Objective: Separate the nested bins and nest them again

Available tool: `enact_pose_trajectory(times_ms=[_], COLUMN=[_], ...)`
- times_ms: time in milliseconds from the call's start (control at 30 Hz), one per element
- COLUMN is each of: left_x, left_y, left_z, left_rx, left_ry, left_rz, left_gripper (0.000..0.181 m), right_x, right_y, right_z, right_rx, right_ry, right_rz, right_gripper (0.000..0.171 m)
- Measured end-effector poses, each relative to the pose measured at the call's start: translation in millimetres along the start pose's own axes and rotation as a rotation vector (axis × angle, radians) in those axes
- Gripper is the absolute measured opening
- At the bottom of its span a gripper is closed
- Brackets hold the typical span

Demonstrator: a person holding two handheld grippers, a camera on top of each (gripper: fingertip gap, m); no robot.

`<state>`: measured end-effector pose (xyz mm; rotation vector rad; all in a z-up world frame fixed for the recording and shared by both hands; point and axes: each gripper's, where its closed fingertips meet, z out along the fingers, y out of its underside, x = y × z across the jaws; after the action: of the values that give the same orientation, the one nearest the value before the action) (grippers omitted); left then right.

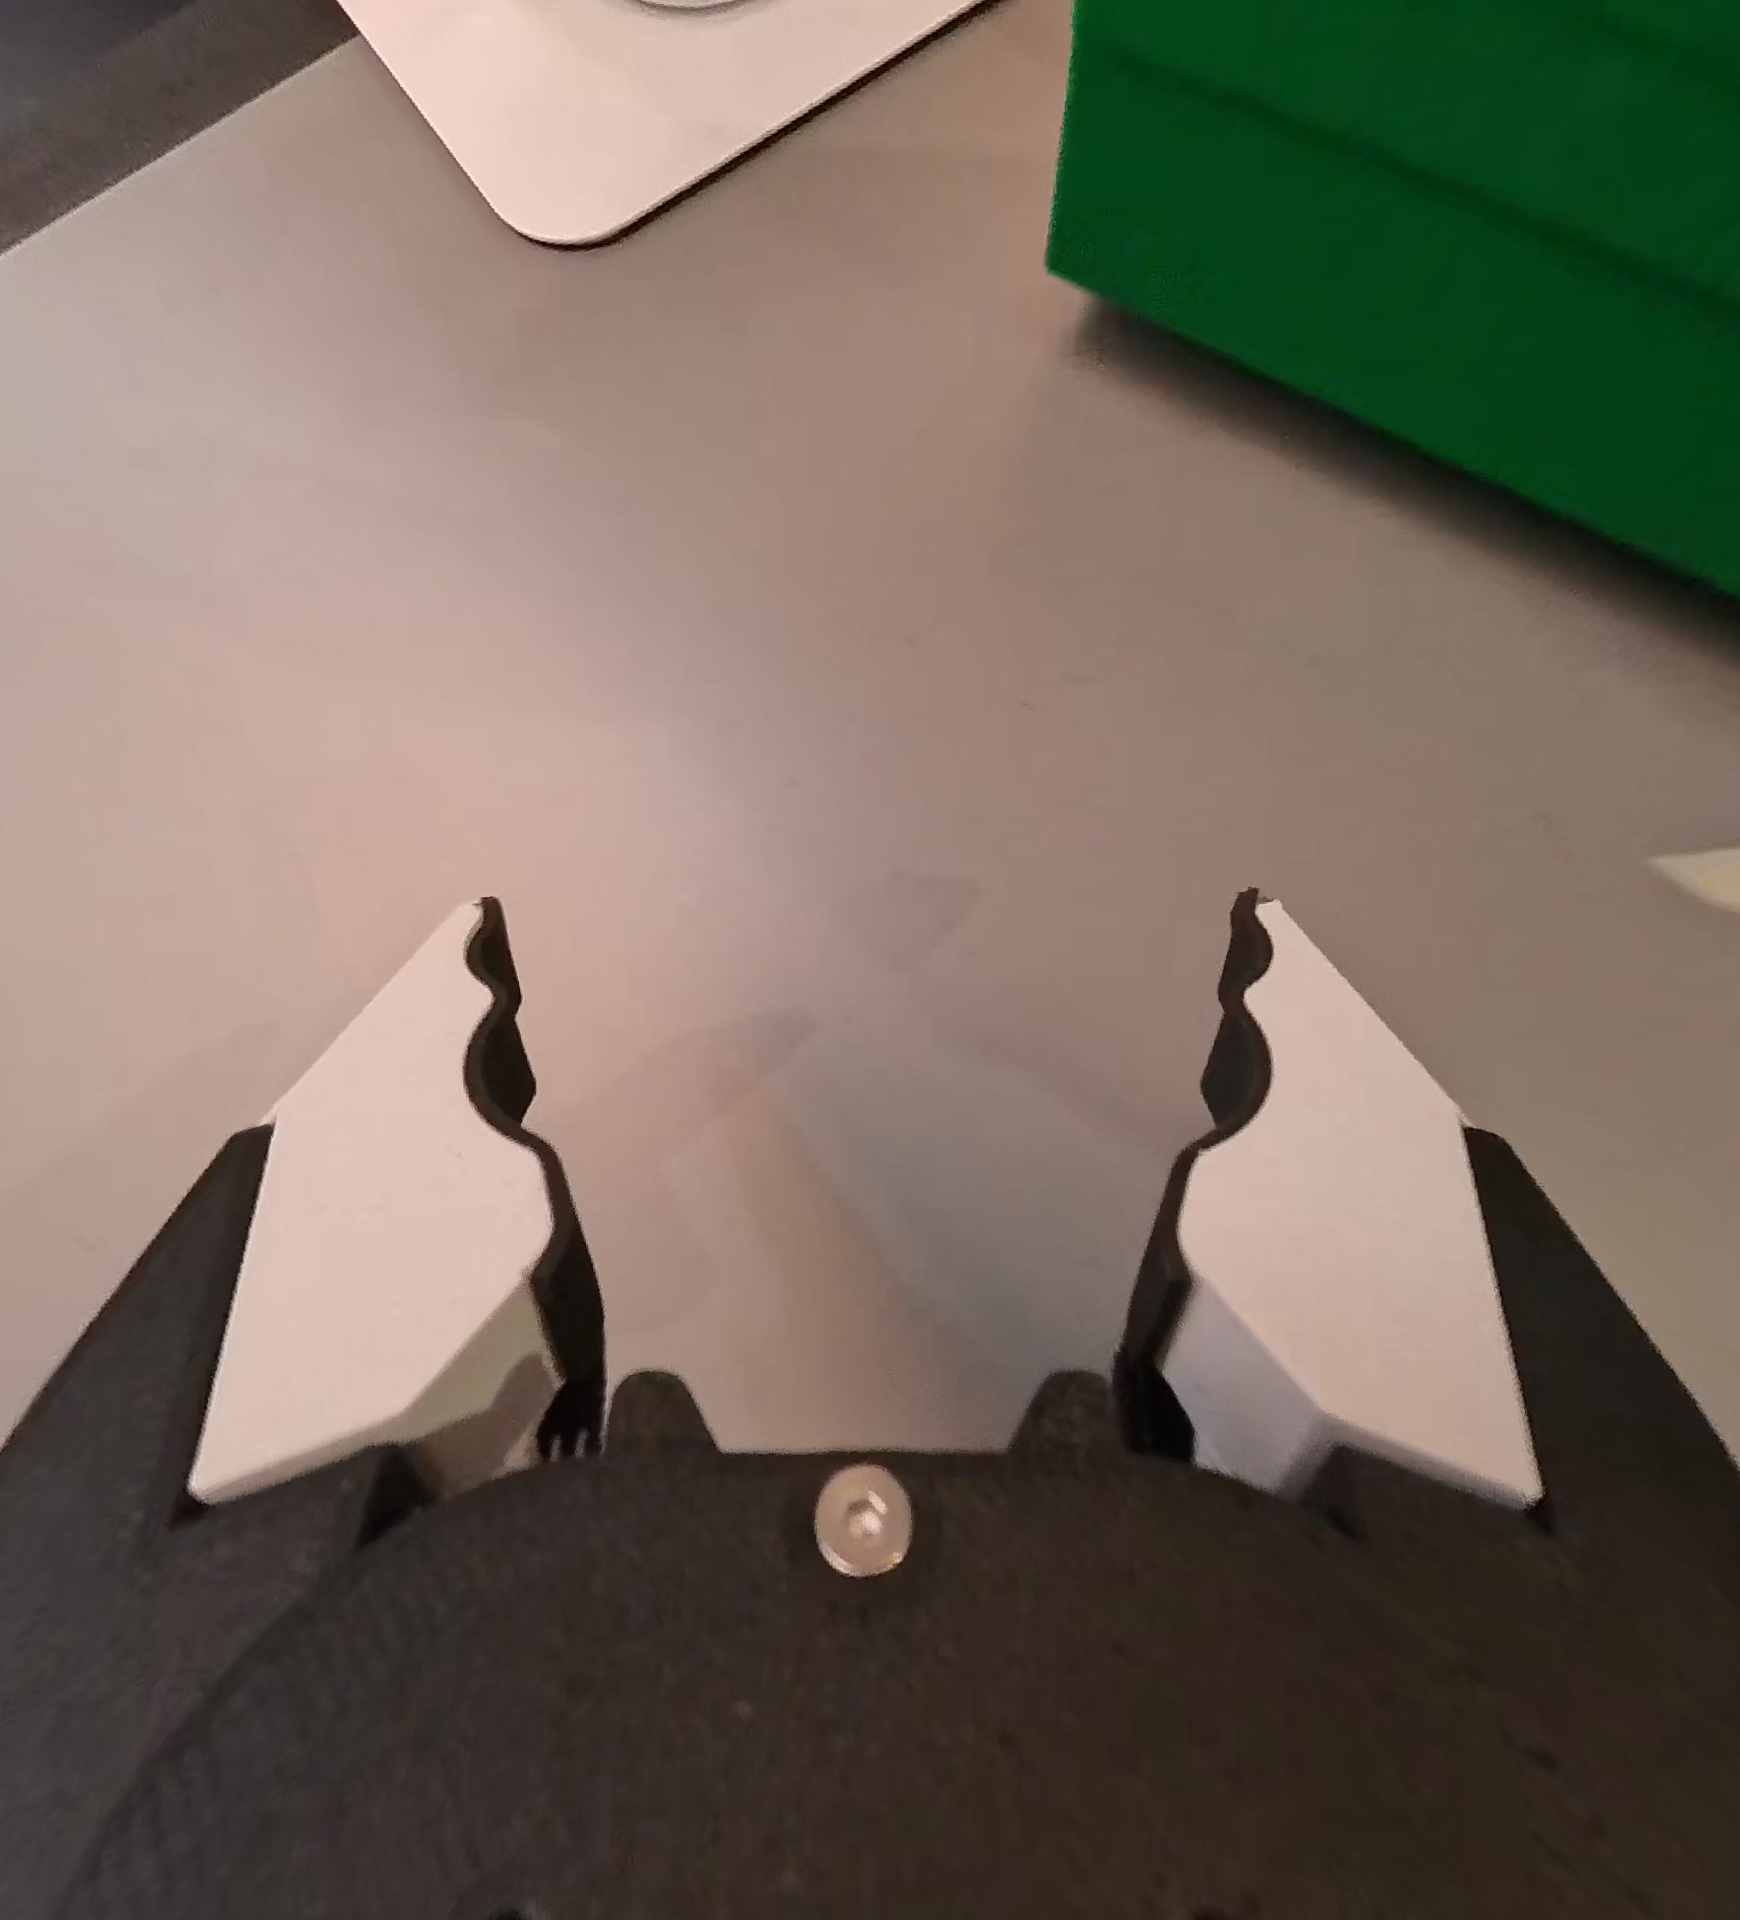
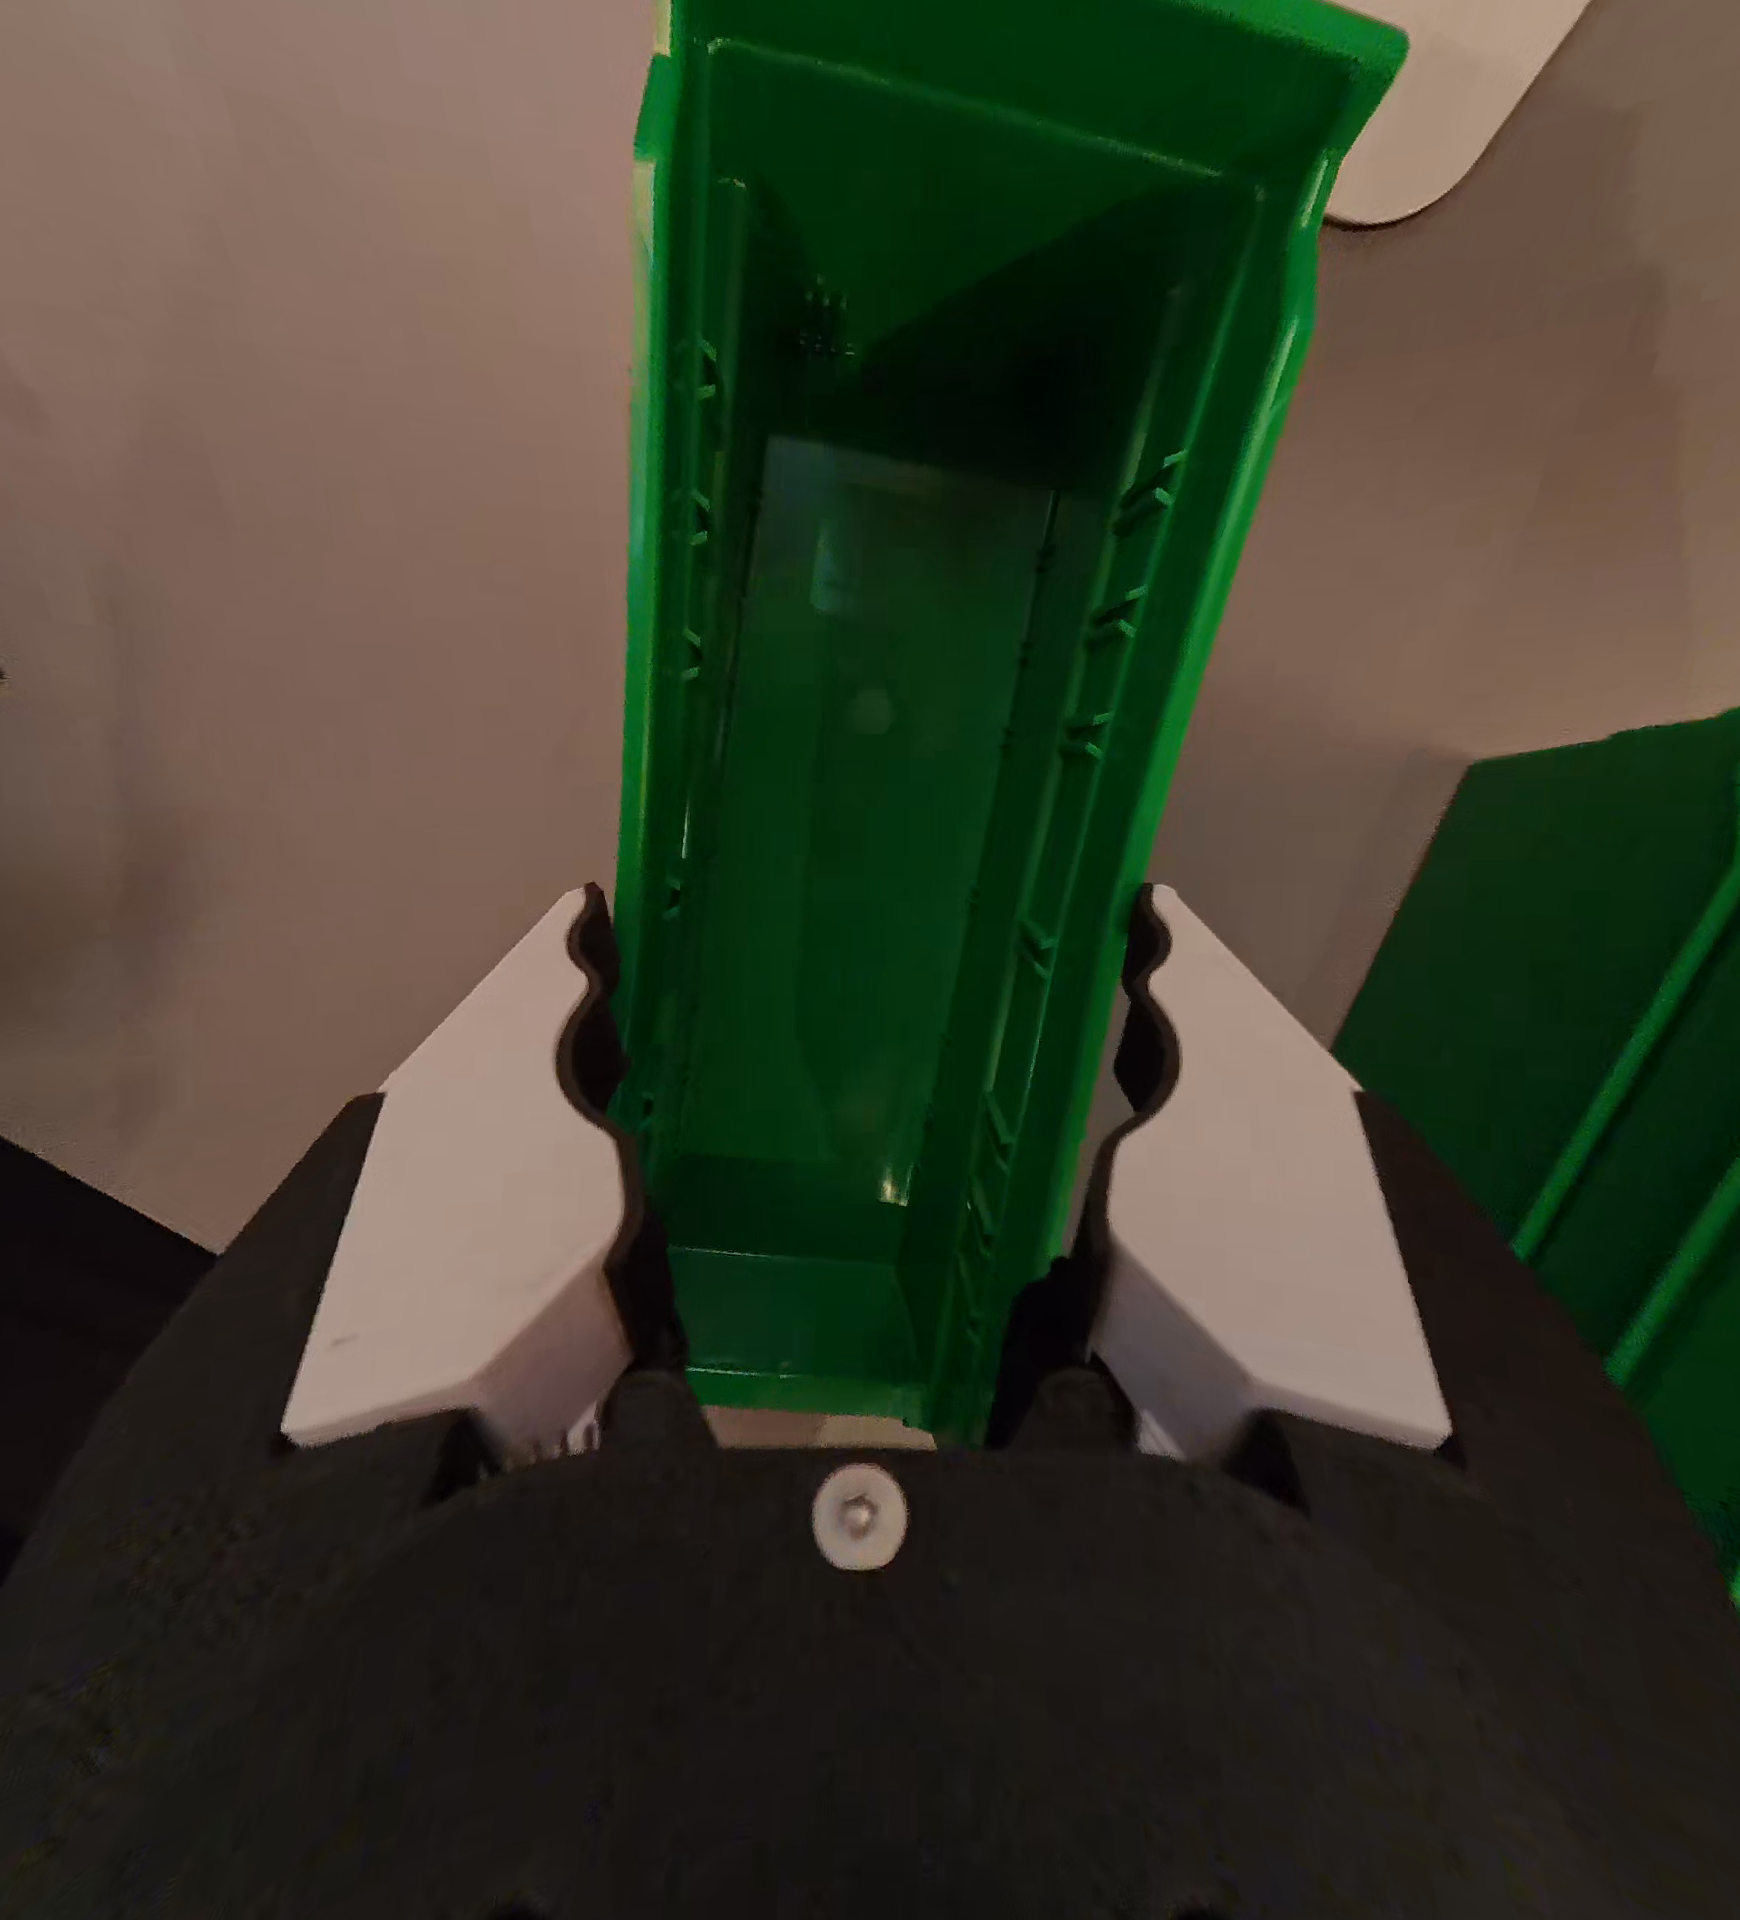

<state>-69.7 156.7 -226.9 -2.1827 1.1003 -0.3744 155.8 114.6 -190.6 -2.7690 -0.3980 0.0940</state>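
Two green bins apart: right gripper [image 2: 866, 894] pinches narrow bin [image 2: 949, 623] above table [image 2: 274, 416], left gripper [image 1: 871, 904] spread empty; likely align it squarely over wide bin [image 2: 1624, 1091] near table's right edge before lowering.

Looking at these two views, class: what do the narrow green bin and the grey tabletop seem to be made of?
Narrow green bin: likely moulded plastic, semi-glossy; uniform colour, thin ribbed walls, soft highlights on its floor.
Grey tabletop: smooth, satin, perhaps laminate or coated metal; it shows faint reflections, so the material stays uncertain.
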Motion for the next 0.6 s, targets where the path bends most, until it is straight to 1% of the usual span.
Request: enact_pose_trajectory(times_ms=[67, 100, 133, 167, 200, 233, 300, 333, 400, 533, 600], left_x=[3.0, 4.5, 8.0, 13.0, 17.2, 21.3, 34.1, 42.2, 61.6, 101.5, 111.5], left_y=[-1.4, -2.6, -4.9, -8.1, -11.5, -14.8, -20.5, -22.4, -26.6, -37.7, -44.1], left_z=[-0.3, -0.5, -1.1, -2.2, -3.5, -4.9, -8.2, -9.7, -11.4, -14.5, -17.9], left_rx=[0.007, 0.014, 0.024, 0.038, 0.051, 0.061, 0.07, 0.067, 0.062, 0.07, 0.082], left_ry=[0.024, 0.033, 0.053, 0.082, 0.103, 0.119, 0.175, 0.215, 0.31, 0.502, 0.556], left_rz=[-0.018, -0.025, -0.034, -0.047, -0.058, -0.063, -0.071, -0.084, -0.124, -0.223, -0.269], left_gripper=[0.13, 0.13, 0.13, 0.13, 0.13, 0.129, 0.128, 0.127, 0.126, 0.129, 0.129], right_x=[-3.9, -6.0, -8.8, -14.9, -22.2, -25.8, -24.6, -27.8, -38.8, -70.5, -90.8], right_y=[2.2, 2.9, 1.5, -1.2, -2.7, -1.4, 9.4, 17.1, 26.4, 27.1, 27.7], right_z=[9.0, 12.2, 12.6, 10.4, 7.1, 3.8, -0.4, -1.2, -2.1, -12.7, -14.8], right_rx=[-0.018, -0.022, -0.011, 0.01, 0.021, 0.017, -0.02, -0.047, -0.057, 0.011, 0.037], right_ry=[-0.006, -0.007, -0.014, -0.049, -0.104, -0.145, -0.172, -0.212, -0.314, -0.523, -0.614], right_rz=[0.002, 0.0, -0.003, 0.001, 0.02, 0.043, 0.066, 0.077, 0.111, 0.167, 0.177], right_gripper=[0.101, 0.107, 0.106, 0.105, 0.11, 0.111, 0.112, 0.112, 0.121, 0.119, 0.119])
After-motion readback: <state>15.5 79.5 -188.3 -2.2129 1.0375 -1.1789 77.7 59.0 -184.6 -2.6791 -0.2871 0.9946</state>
